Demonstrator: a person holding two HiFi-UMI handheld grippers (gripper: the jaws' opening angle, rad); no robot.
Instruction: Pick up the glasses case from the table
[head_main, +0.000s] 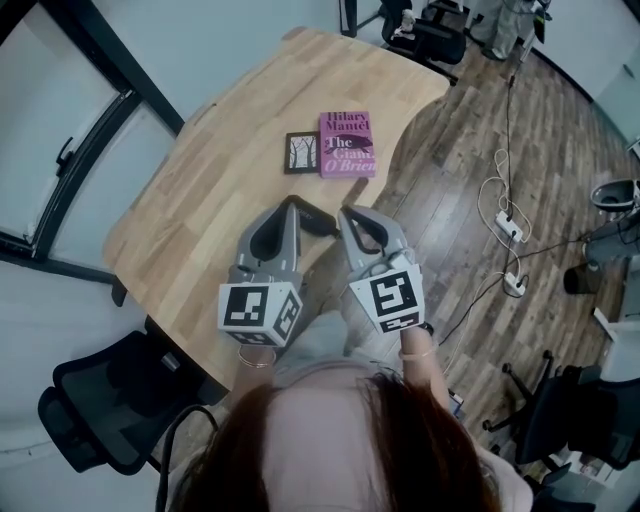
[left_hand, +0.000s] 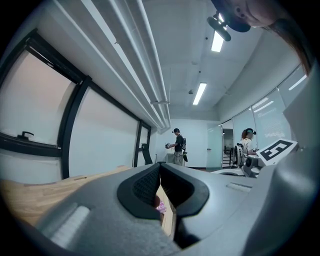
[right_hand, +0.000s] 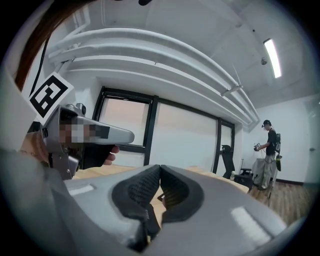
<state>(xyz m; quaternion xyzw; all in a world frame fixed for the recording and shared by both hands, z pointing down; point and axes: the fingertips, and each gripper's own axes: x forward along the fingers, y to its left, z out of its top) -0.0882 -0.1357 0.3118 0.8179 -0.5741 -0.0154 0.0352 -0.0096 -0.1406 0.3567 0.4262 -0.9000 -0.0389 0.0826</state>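
I hold 2 claws side by side over the near edge of the wooden table (head_main: 190, 200). My left claw (head_main: 292, 204) has its jaws together with nothing in them, and my right claw (head_main: 346, 214) is the same. The dark glasses case (head_main: 302, 152) lies flat on the table ahead of both, just left of a pink book (head_main: 346, 144), apart from my jaws

Book (head_main: 346, 144) on tabletop (head_main: 200, 230), near right edge. Small card (head_main: 302, 152) just beside book, left. Left gripper (head_main: 291, 205), right gripper (head_main: 345, 212) side by side, over near edge. Chair (head_main: 100, 400) off near-left corner.
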